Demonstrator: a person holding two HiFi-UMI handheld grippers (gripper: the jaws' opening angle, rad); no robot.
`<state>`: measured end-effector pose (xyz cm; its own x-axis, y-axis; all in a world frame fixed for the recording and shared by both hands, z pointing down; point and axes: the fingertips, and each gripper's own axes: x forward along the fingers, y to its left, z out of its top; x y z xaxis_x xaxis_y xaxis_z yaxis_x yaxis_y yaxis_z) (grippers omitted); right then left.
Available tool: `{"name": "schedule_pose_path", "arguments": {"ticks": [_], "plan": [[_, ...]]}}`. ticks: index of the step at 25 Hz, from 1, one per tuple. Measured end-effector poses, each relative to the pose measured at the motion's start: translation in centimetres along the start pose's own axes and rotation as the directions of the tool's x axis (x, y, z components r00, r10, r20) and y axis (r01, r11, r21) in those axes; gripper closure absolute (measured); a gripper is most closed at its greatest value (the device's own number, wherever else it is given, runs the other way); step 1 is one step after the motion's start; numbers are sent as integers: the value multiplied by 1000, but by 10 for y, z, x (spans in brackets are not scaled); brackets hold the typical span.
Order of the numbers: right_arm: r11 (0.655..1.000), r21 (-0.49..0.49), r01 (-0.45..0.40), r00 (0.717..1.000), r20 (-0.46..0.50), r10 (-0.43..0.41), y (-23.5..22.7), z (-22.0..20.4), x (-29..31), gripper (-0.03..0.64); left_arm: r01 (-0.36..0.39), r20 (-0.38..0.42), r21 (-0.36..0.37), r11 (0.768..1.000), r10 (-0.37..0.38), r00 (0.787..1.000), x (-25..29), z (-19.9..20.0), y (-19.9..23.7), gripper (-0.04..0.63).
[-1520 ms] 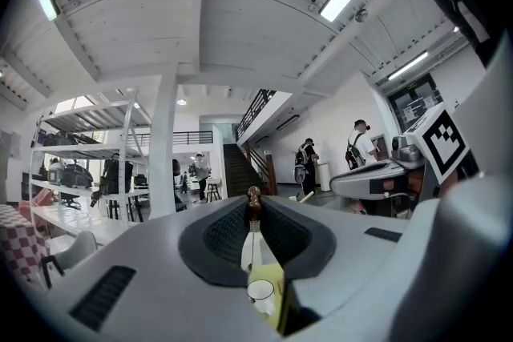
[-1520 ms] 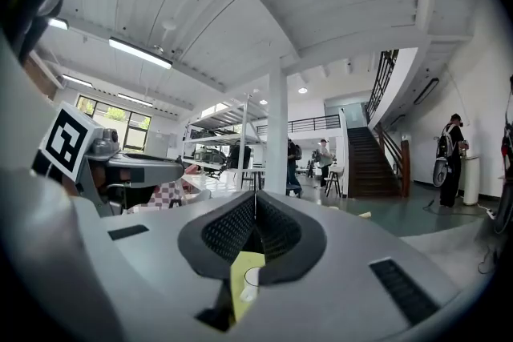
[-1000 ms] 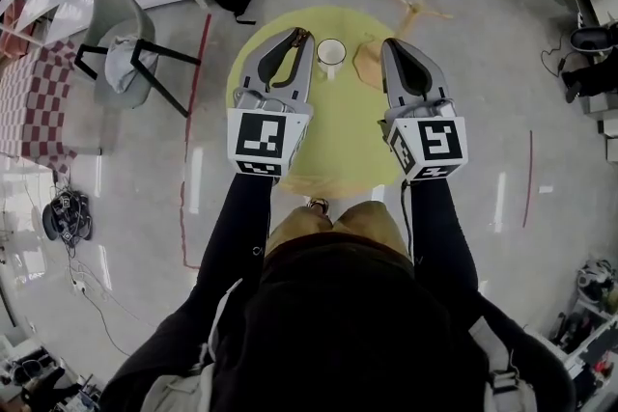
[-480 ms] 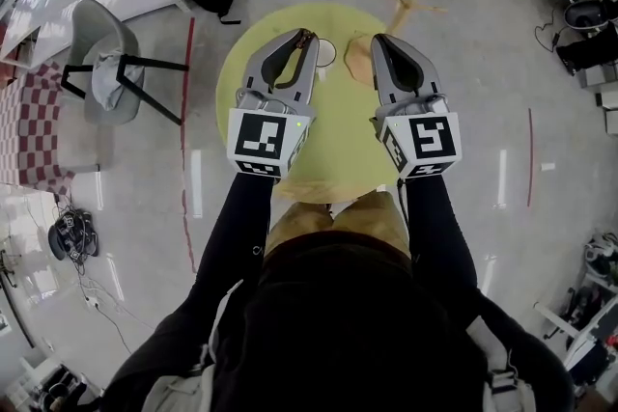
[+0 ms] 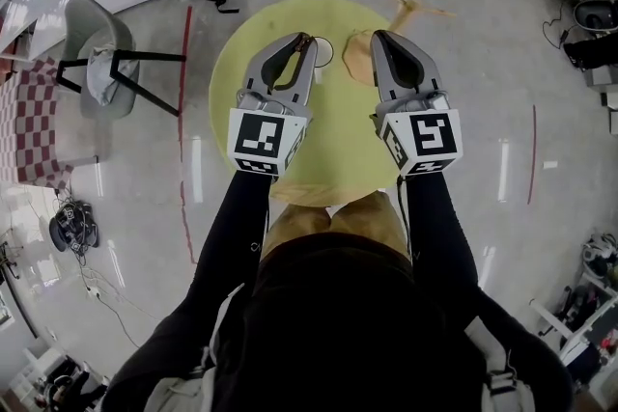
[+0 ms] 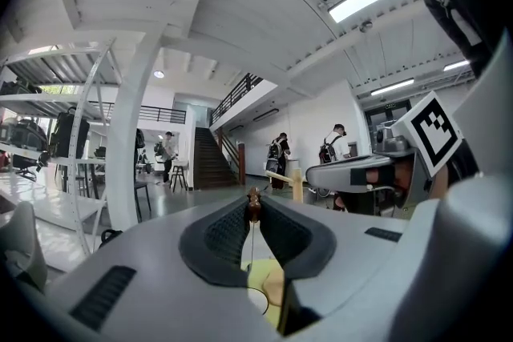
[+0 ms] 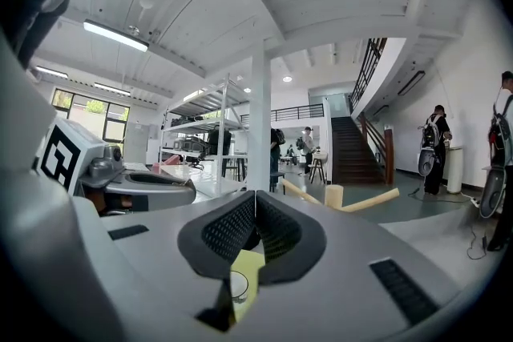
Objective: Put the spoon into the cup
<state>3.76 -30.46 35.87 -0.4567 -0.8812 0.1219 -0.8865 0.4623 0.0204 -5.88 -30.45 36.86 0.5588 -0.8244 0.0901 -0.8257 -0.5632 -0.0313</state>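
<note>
The spoon (image 6: pixel 253 204) is showing only as a small brown end, and the left gripper (image 5: pixel 303 41) is pinching it at the very tips of its nearly closed jaws; which way its long axis is running cannot be told. The cup (image 5: pixel 326 52) is standing on the yellow table (image 5: pixel 338 150) just beside those tips, toward the right gripper's side, and lower. The left gripper is therefore the nearer one. The right gripper (image 7: pixel 256 198) is hovering apart with its jaws pressed together on nothing, over a tan mat (image 5: pixel 357 59).
</note>
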Motion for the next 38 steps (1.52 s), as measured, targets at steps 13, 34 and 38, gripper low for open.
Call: {"name": "schedule_pose_path", "arguments": {"ticks": [13, 34, 38], "plan": [[999, 7, -48, 997, -68, 48, -11, -26, 31, 591, 20, -84, -16, 1000, -21, 996, 34, -71, 10, 545], [998, -13, -60, 992, -109, 58, -13, -37, 41, 591, 58, -264, -27, 998, -63, 963, 43, -160, 1, 545], [998, -18, -65, 992, -107, 62, -11, -35, 40, 591, 49, -286, -35, 998, -57, 957, 44, -169, -1, 545]]}}
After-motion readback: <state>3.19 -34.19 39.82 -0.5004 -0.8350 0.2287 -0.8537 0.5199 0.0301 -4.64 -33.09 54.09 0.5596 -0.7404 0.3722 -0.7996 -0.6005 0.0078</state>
